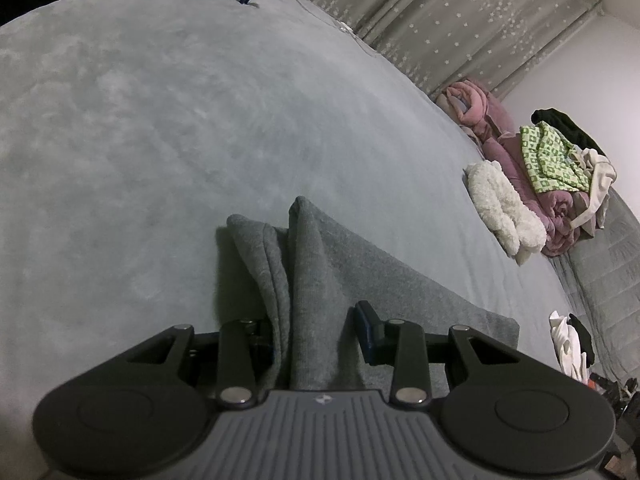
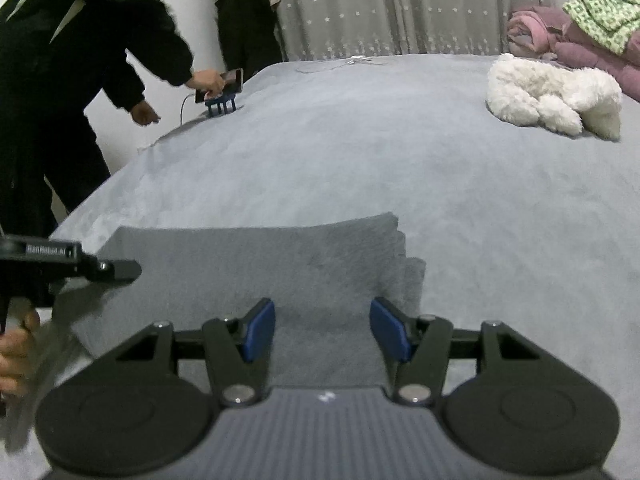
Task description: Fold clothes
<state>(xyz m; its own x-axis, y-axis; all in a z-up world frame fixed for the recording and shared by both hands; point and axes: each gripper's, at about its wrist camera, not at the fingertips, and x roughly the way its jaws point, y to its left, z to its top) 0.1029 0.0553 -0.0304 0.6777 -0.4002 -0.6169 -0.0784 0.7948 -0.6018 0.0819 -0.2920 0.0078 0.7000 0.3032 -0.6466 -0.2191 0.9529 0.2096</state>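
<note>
A folded grey garment [image 1: 360,280] lies on the grey bed [image 1: 160,140]. In the left wrist view, a raised ridge of it runs up between the fingers of my left gripper [image 1: 316,330]. These stand wide apart, open, and cloth partly hides the left pad. In the right wrist view the same garment [image 2: 260,264] is a flat rectangle with layered edges at its right side. My right gripper [image 2: 322,330] hangs open just above its near edge, its blue pads [image 2: 260,330] holding nothing. The left gripper [image 2: 116,270] shows at the far left, held by a hand [image 2: 16,352].
A white fluffy garment [image 2: 552,96] and a pile of pink, green-patterned and black clothes [image 1: 552,168] sit at the bed's far right. A person in black [image 2: 100,48] holds a phone over a blue stand [image 2: 222,106] at the far left corner. Curtains hang behind.
</note>
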